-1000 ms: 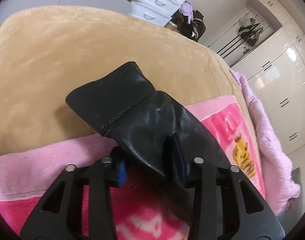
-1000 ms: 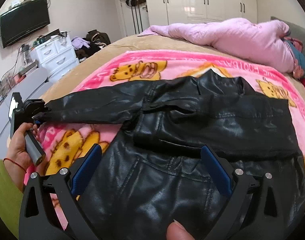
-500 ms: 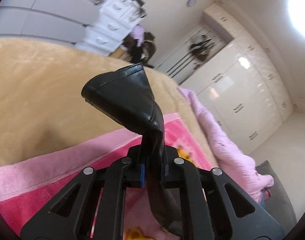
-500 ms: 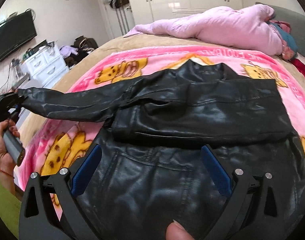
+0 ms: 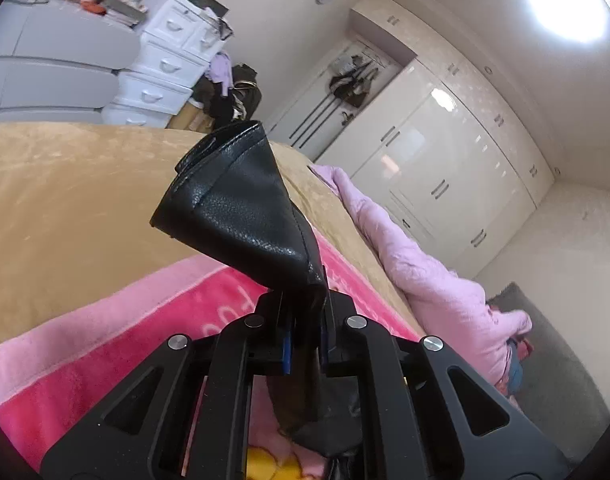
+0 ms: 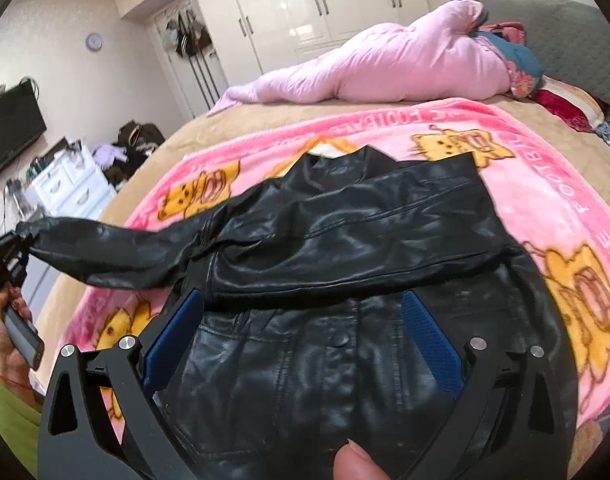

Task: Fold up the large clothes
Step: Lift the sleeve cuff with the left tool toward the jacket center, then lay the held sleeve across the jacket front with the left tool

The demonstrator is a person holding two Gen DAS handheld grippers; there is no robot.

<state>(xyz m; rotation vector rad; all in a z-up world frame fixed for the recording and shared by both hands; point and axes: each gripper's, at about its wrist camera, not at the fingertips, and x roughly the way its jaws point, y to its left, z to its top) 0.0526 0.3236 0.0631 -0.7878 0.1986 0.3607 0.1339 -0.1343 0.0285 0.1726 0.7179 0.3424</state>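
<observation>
Lifted higher off the bed since half a second ago: the black leather sleeve cuff (image 5: pixel 241 208), now standing up against the white wardrobe doors (image 5: pixel 445 168) rather than the tan bedspread (image 5: pixel 65 208). Pinched tight between the blue-padded fingers of the left gripper (image 5: pixel 305 344), jaws nearly together on the leather, cuff flaring open above them. Seen from the right wrist: sleeve (image 6: pixel 105 252) stretched out level toward the bed's left edge, clear of the pink cartoon-print blanket (image 6: pixel 545 216), its end clamped in the left gripper (image 6: pixel 9 256) gripped by the left hand (image 6: pixel 9 336). Black leather jacket (image 6: pixel 345 248) spread face up across the middle of the blanket, other sleeve folded across the chest, collar toward the far edge. Right gripper (image 6: pixel 301 340) wide open above the jacket's lower front, gripping nothing, blue pads (image 6: pixel 433 344) well apart. Crumpled pale pink quilt (image 6: pixel 385 68) along the bed's far edge.
</observation>
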